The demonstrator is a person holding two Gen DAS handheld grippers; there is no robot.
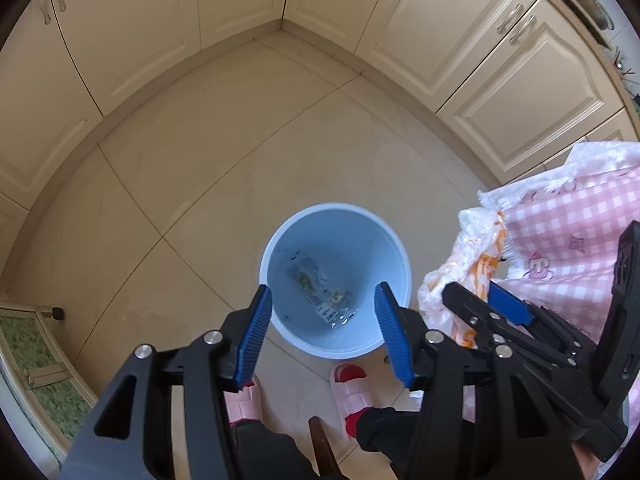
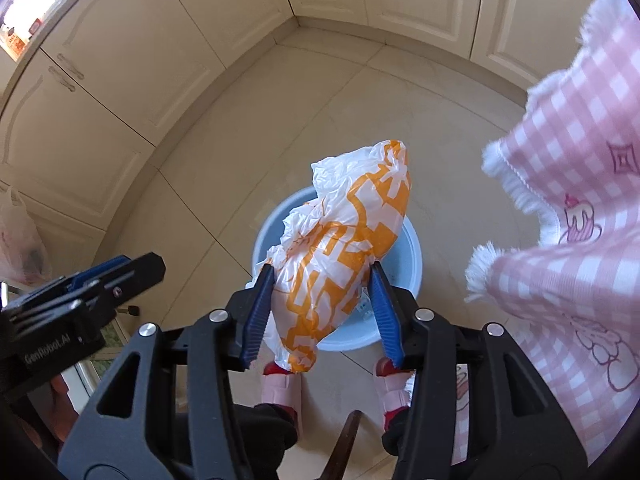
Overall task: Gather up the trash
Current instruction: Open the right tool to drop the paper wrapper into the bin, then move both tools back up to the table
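Bagged trash poised over the bin.
Right tongs [image 2: 320, 312] pinch the orange-white bag [image 2: 344, 248] above the blue bin [image 1: 336, 216]; left tongs [image 1: 320, 328] released. Bag bulges toward 12 o'clock; it may snag the rim.

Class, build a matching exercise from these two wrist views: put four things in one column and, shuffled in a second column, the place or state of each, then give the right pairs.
Things:
1. left gripper
2. right gripper
3. printed wrapper
4. blue bin

Places or states:
A. stands on the tiled floor near two slippered feet
B. open, nothing between its fingers
C. lies at the bottom of the bin
D. has the orange-and-white plastic bag between its fingers

Pairs: 1-B, 2-D, 3-C, 4-A
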